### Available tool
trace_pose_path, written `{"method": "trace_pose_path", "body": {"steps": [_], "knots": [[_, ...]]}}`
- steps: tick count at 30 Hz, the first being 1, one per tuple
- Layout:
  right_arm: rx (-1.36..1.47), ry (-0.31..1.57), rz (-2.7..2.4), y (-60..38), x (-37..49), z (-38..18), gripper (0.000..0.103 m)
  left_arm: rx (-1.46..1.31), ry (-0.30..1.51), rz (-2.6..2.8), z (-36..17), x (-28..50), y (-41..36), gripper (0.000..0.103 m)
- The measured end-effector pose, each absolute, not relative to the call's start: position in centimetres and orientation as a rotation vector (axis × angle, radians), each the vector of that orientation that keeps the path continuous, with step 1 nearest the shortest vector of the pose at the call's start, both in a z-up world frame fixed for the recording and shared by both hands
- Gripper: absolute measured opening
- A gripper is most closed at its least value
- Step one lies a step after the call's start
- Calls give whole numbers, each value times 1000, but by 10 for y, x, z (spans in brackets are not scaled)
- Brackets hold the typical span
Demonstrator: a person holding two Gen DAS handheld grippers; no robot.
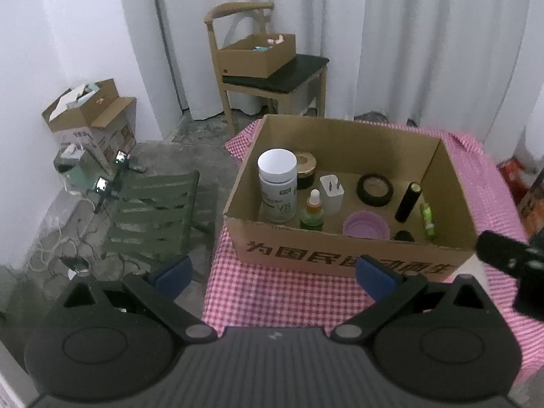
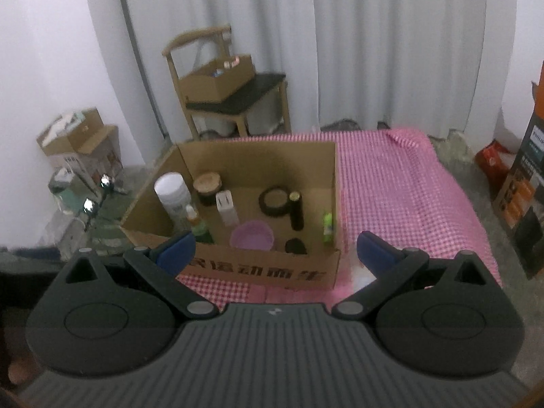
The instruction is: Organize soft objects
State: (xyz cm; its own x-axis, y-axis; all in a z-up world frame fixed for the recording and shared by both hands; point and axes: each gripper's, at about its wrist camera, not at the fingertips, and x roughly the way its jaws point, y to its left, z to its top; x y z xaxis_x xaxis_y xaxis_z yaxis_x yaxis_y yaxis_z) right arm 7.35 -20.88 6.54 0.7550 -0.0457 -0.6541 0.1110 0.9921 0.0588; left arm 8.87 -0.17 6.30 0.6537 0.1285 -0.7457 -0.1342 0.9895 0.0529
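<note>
An open cardboard box [image 1: 340,255] stands on a table with a pink checked cloth [image 1: 272,292]; it also shows in the right wrist view [image 2: 258,272]. Inside it are a white-lidded bottle [image 1: 277,187], a dropper bottle [image 1: 312,212], a white charger [image 1: 331,192], a black tape roll [image 1: 374,188], a purple lid [image 1: 365,226], a black tube [image 1: 408,202] and a green tube [image 1: 427,219]. My left gripper [image 1: 273,277] is open and empty, just before the box's near wall. My right gripper [image 2: 275,253] is open and empty, near the box's front right corner.
A wooden chair [image 1: 272,78] behind the table carries a smaller cardboard box [image 1: 255,57] with small items. A green folding chair [image 1: 153,210] stands left of the table. Boxes [image 1: 91,112] sit by the left wall. An orange carton [image 2: 523,183] stands on the right.
</note>
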Motion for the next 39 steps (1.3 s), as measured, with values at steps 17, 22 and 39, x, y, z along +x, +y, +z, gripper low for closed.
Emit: {"method": "trace_pose_path", "body": {"steps": [17,22,39], "knots": [[89,842,-97,-202,123,6,102,79,934,136,40,125,-4,103],[82,854,-104,-203,127,-1,102,87,943,135,37,128,-5,103],[78,870,-109,-203,130,-8,102,97,956,142,34,129,-3,103]]}}
